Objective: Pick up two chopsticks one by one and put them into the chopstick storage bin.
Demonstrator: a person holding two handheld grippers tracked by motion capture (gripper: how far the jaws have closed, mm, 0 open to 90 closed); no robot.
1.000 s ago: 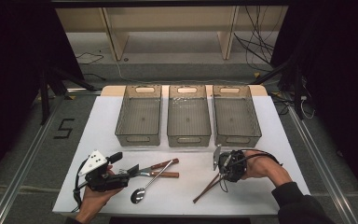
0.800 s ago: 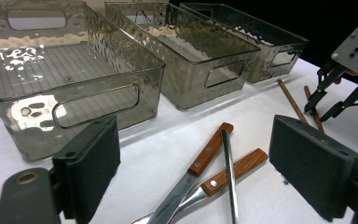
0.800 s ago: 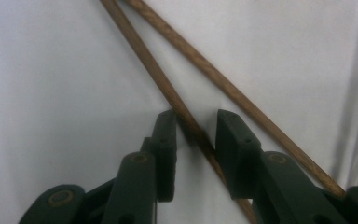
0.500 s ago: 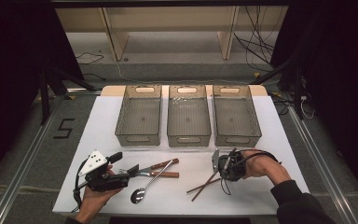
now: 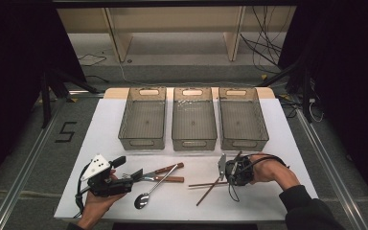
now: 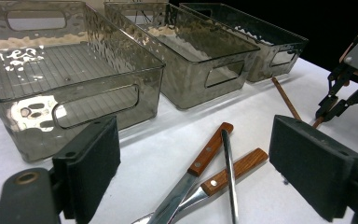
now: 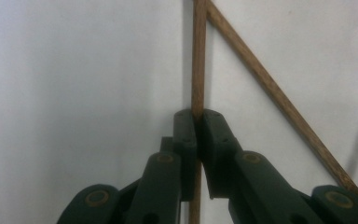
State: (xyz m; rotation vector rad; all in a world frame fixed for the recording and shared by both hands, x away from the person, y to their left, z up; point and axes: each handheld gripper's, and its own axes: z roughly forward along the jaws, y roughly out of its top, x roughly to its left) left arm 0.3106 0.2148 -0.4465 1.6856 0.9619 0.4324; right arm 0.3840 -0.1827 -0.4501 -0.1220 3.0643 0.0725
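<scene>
1. Your right tongs [image 7: 198, 140] have just been closing and now clamp one chopstick [image 7: 198, 60]; its mate [image 7: 270, 88] lies beside on the surface [image 5: 249, 201].
2. Your left tongs [image 6: 196, 168] gape wide over the knives [image 6: 205, 158], gripping nothing.
3. Next: lift cleanly toward a bin [image 5: 243, 120].

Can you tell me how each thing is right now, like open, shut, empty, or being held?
Left gripper: open, jaws wide apart, nothing between them.
Right gripper: jaws have just been closing, now shut on one chopstick.
Held chopstick: clamped between the jaws.
Other chopstick: loose on the table, crossing the held one.
Three bins: upright, empty.
Spoon: lying on the table, free.
Two wooden-handled utensils: lying crossed under the spoon.
</scene>
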